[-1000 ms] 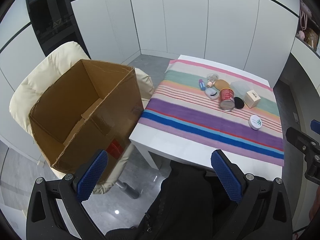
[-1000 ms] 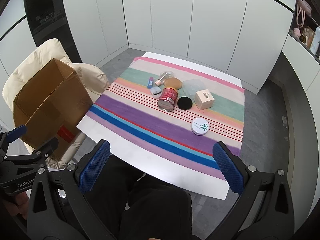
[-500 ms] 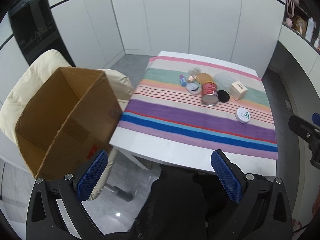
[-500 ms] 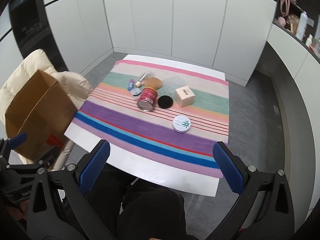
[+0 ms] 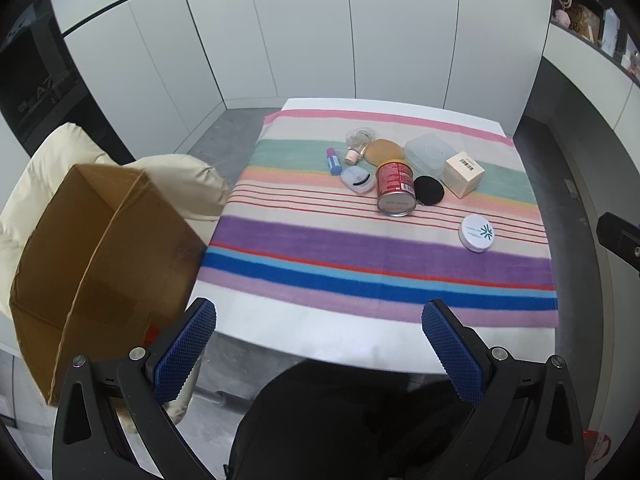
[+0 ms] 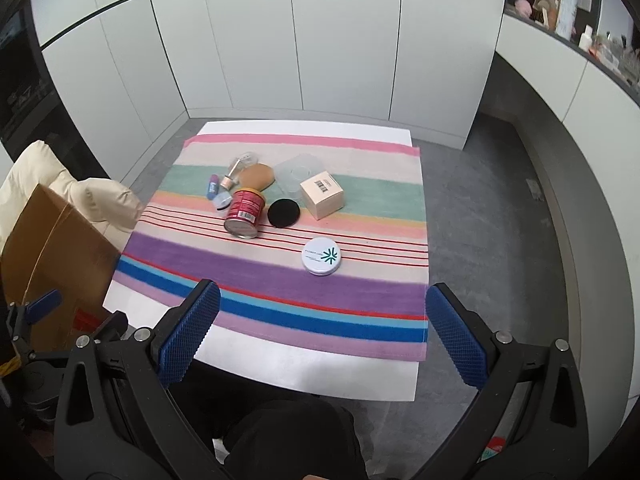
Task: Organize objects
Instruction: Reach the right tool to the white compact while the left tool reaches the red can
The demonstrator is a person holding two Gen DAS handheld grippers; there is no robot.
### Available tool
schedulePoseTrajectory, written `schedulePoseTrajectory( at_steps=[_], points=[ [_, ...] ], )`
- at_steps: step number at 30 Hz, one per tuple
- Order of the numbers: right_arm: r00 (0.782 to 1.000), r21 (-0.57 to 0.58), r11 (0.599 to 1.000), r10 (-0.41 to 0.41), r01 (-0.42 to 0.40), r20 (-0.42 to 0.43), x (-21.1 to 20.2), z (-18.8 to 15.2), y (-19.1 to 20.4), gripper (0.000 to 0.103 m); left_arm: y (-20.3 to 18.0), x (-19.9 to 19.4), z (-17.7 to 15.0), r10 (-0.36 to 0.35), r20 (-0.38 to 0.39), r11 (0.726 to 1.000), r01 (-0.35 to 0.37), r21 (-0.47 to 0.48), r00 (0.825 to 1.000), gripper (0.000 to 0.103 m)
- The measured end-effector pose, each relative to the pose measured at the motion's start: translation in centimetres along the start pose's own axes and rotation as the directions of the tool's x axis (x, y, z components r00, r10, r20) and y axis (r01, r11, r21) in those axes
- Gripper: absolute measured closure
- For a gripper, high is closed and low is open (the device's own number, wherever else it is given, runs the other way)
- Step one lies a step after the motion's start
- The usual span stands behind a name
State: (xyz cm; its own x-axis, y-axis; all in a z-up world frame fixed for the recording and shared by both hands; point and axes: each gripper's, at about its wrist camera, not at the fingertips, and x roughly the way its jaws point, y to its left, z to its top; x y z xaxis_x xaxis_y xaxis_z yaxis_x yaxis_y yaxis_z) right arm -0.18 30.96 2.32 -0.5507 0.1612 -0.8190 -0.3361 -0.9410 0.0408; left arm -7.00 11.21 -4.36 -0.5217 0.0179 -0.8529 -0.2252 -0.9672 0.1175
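Both cameras are swinging rightward compared with a second ago: the cardboard box [image 5: 96,264] is sliding toward the left edge of each view, and the table with its striped cloth [image 5: 380,264] is coming to sit squarely ahead. None of the small items is shifting on the cloth.

Going left to right, the box is sitting on a cream chair [image 5: 180,184] just beside the table's left edge, its open top tipped to the left. The left gripper [image 5: 320,344] is hanging with its jaws wide apart and nothing between them. The things to be sorted are lying in a cluster on the far half of the cloth: a blue tube [image 5: 333,161], a small glass bottle [image 5: 357,145], a red can [image 5: 395,188] on its side with its long axis pointing roughly back toward the person, a black disc [image 5: 429,190], a clear lidded tub [image 5: 426,154] and a beige carton [image 5: 463,173]. A white round tin [image 6: 321,256] is lying apart from the rest, nearer and to the right. The right gripper [image 6: 322,336] is also gaping empty, and the tin is lying almost straight ahead of it, so the right hand is looking better placed for a first reach, while the left is nearer the box.

The left camera is showing the box's inside wall; the right camera is showing only its outer side, plus the left gripper's tip at its lower left.
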Motion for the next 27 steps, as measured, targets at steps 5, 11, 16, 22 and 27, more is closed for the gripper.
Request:
schedulePoseTrajectory(
  at_steps=[5, 11, 16, 22, 27],
  points=[
    [1.0, 0.008, 1.0, -0.013, 0.013, -0.028, 2.0, 0.7, -1.5, 0.0, -0.8, 1.7, 1.9, -0.012, -0.004, 1.0, 0.012, -0.02, 1.0, 0.0],
    [0.996, -0.002, 0.999, -0.036, 0.036, -0.085, 5.4, 1.6, -2.5, 0.0, -1.7, 4.6, 3.6, -0.019, -0.023, 1.0, 0.018, -0.023, 1.0, 0.0],
    [0.991, -0.026, 0.999, -0.042, 0.039, -0.124, 8.5, 2.0, -2.5, 0.0, -2.4, 7.6, 4.5, -0.027, -0.046, 1.0, 0.026, -0.018, 0.999, 0.0],
    [0.986, -0.058, 0.998, -0.043, 0.034, -0.163, 13.2, 2.4, -2.0, 0.0, -3.5, 11.5, 5.4, -0.042, -0.093, 0.999, 0.044, 0.03, 0.995, 0.002],
    [0.971, -0.067, 0.997, -0.053, 0.038, -0.234, 18.7, 1.9, -1.9, 0.006, -4.3, 14.5, 6.3, -0.049, -0.106, 0.995, 0.057, 0.078, 0.993, 0.004]
  ],
)
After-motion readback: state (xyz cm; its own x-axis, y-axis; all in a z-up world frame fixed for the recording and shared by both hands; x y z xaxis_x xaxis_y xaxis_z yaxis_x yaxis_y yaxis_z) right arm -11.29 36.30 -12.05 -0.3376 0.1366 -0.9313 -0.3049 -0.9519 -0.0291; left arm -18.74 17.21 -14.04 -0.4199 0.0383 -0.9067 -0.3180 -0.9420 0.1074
